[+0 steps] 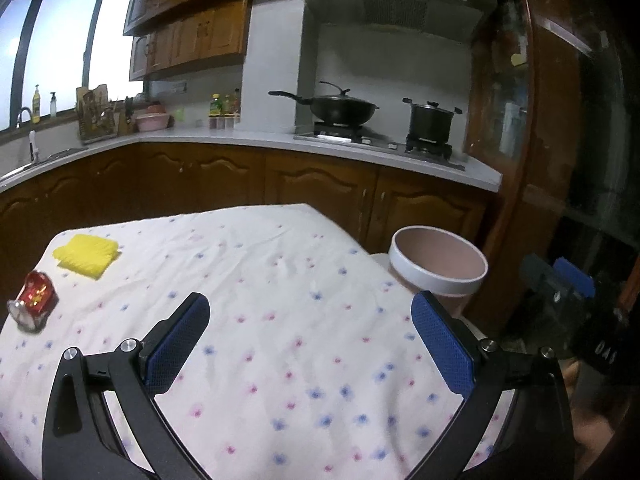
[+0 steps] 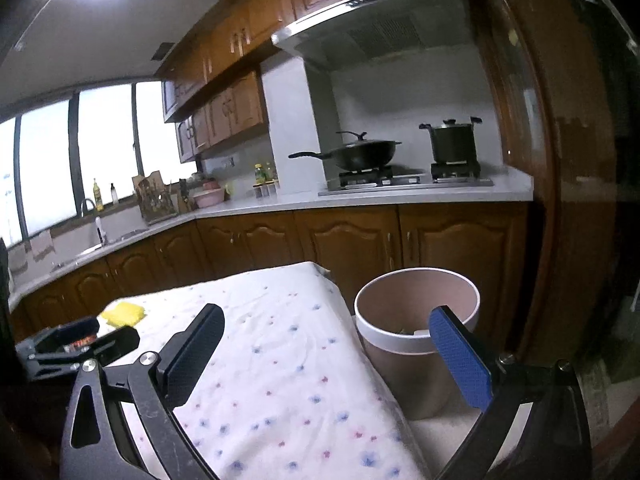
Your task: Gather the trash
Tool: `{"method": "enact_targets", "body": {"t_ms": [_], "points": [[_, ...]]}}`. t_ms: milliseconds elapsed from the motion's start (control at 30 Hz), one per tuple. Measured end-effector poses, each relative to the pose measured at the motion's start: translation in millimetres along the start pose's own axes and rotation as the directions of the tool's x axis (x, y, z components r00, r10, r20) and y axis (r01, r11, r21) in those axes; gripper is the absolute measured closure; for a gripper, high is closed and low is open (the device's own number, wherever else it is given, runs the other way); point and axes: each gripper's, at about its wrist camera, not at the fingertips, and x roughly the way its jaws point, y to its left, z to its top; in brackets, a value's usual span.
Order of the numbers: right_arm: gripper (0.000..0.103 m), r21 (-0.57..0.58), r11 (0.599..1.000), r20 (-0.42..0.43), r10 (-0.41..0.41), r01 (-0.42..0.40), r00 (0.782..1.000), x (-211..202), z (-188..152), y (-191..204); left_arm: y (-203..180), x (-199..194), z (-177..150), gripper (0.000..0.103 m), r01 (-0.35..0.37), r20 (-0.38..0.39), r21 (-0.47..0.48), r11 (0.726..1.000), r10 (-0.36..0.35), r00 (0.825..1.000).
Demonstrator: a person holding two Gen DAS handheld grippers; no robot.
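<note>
Both grippers hang over the flowered tablecloth [image 1: 280, 320] with nothing in them. The left gripper [image 1: 310, 344] has its blue pads spread as wide as they go, only cloth showing between them. The right gripper [image 2: 328, 356] is spread wide too, its right pad reaching across the rim of the bin [image 2: 416, 312], which stands just off the table's right edge.

The trash left on the table sits at the far left: a crumpled red wrapper [image 1: 36, 298] with a clear twisted end, and beyond it a folded yellow cloth [image 1: 88, 256], well apart from the bin. The wrapper looks feather-light, crinkly and slick, the sort of thing that skids away when nudged; I'd pinch it across the puffed red middle, not the thin clear tail. The yellow cloth looks soft and limp; take it at a folded edge and it will likely droop.

From the right wrist view the wrapper is mostly blocked by the other gripper. Something pale lies inside the bin, too small to identify. The bin's base is cut off behind the table edge.
</note>
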Motion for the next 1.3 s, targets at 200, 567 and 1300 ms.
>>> {"method": "enact_targets", "body": {"t_ms": [200, 567, 1300], "points": [[0.000, -0.024, 1.000, -0.042, 0.002, -0.003, 0.999, 3, -29, 11, 16, -11, -23, 0.000, -0.029, 0.007, -0.036, 0.999, 0.030, 1.000], [0.000, -0.039, 0.999, -0.062, 0.026, -0.029, 0.998, -3, -60, 27, 30, -22, -50, 0.000, -0.118, 0.010, -0.053, 0.992, 0.119, 0.993], [0.000, -0.029, 0.998, -0.036, 0.063, -0.065, 0.997, -8, -80, 35, 31, -41, -70, 0.000, -0.212, 0.052, -0.051, 0.976, 0.215, 0.975]]}}
